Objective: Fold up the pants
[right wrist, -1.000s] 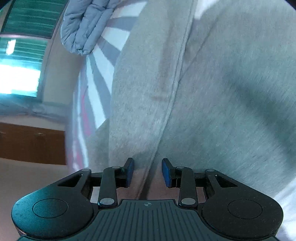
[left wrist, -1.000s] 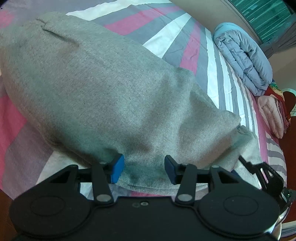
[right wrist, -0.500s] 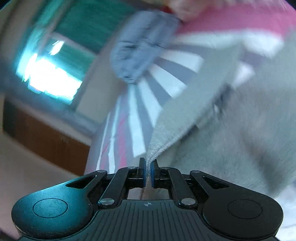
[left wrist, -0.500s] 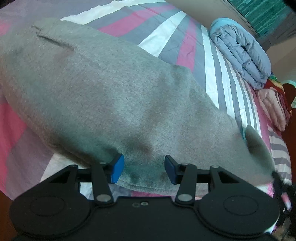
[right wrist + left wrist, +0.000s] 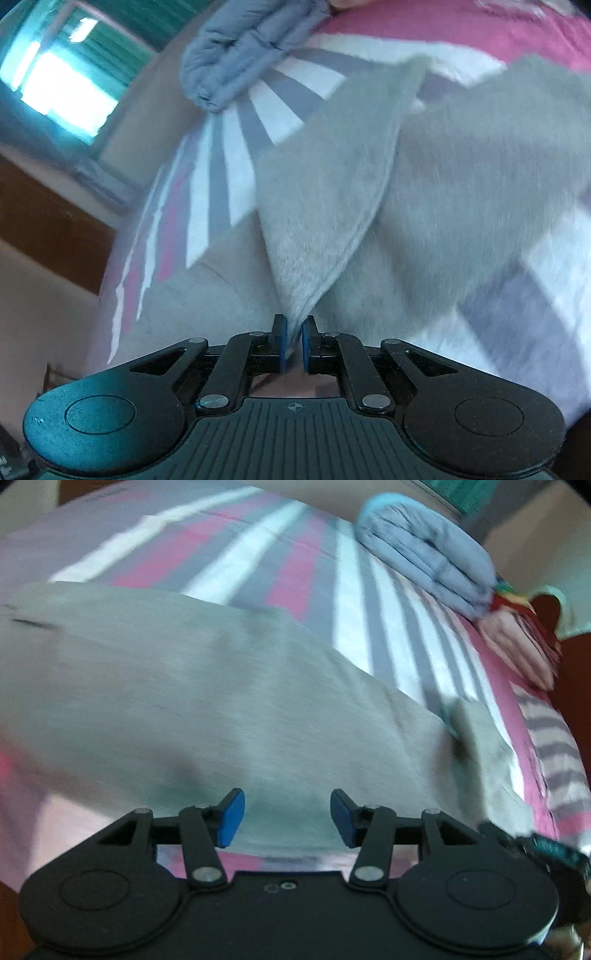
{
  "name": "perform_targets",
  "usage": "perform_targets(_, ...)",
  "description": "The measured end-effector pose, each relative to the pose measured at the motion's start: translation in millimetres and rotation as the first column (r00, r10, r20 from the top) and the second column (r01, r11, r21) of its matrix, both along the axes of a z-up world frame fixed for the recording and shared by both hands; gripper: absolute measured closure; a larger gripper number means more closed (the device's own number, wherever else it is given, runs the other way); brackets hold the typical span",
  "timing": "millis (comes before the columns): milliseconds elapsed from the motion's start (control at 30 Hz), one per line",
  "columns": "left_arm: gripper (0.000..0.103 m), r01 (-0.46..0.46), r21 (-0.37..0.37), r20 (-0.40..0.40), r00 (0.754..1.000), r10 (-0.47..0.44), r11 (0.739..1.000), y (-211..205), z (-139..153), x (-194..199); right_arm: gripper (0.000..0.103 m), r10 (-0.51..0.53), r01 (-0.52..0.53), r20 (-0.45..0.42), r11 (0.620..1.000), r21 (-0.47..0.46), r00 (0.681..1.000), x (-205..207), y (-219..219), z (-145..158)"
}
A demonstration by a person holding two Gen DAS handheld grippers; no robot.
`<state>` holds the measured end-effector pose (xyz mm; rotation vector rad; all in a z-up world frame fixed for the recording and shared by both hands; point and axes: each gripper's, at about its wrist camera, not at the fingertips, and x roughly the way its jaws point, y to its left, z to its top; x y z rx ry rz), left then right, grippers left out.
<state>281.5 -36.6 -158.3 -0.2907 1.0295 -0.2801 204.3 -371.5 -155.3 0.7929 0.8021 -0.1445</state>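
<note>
Grey pants (image 5: 207, 701) lie flat across a striped bed. My left gripper (image 5: 282, 821) is open and empty, its blue pads just above the pants' near edge. My right gripper (image 5: 292, 343) is shut on a corner of the pants (image 5: 332, 206) and holds it lifted, so a triangular flap rises from the pads. In the left wrist view the lifted end (image 5: 476, 738) shows at the right, with the right gripper's black body at the lower right edge.
The bed sheet (image 5: 295, 565) has pink, grey and white stripes. A folded grey-blue quilt (image 5: 421, 550) and pink folded clothes (image 5: 517, 642) lie at the far right. A window (image 5: 62, 85) and wooden furniture (image 5: 48, 229) show at left in the right wrist view.
My right gripper closed on the pants' corner and has lifted it higher. The left gripper stayed open and pulled back slightly, so more of the bed shows.
</note>
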Motion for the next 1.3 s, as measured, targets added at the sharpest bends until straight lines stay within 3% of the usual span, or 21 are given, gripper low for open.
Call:
perform_targets(100, 0.061, 0.044, 0.018, 0.004, 0.999, -0.044, 0.999, -24.2, -4.3, -3.9, 0.086, -0.027, 0.028, -0.017, 0.998, 0.052, 0.999, 9.5, -22.5, -1.5)
perform_targets(200, 0.061, 0.06, 0.021, -0.058, 0.997, -0.059, 0.998, -36.8, -22.4, -1.0, 0.074, -0.058, 0.058, 0.006, 0.998, -0.012, 0.998, 7.6, -45.3, 6.3)
perform_targets(533, 0.06, 0.04, 0.017, -0.077, 0.996, -0.039, 0.999, -35.4, -32.6, -2.7, 0.074, -0.159, 0.159, -0.026, 0.987, -0.018, 0.987, 54.9, -122.6, -8.0)
perform_targets(767, 0.059, 0.043, 0.027, -0.082, 0.996, -0.041, 0.999, -37.9, -33.1, 0.5, 0.074, -0.178, 0.178, 0.024, 0.984, 0.007, 0.984, 72.9, -136.3, -7.0)
perform_targets(933, 0.058, 0.044, 0.03, -0.08, 0.996, -0.041, 0.999, -38.5, -33.3, 0.4, 0.074, -0.224, 0.224, 0.001, 0.974, -0.021, 0.975, 93.1, -146.9, -12.9)
perform_targets(1033, 0.058, 0.04, 0.031, -0.081, 0.996, -0.037, 0.999, -39.2, -33.0, 0.5, 0.077, -0.232, 0.231, -0.012, 0.972, -0.044, 0.973, 101.9, -151.4, -14.4)
perform_targets(1067, 0.058, 0.041, 0.031, -0.081, 0.996, -0.038, 0.999, -39.3, -33.0, 0.6, 0.099, -0.23, 0.229, -0.009, 0.972, -0.059, 0.973, 102.7, -151.2, -12.1)
perform_targets(1300, 0.058, 0.047, 0.031, -0.071, 0.996, -0.045, 0.998, -38.3, -32.9, -1.6, 0.099, -0.142, 0.17, 0.124, 0.951, -0.257, 0.982, 65.8, -139.8, 50.3)
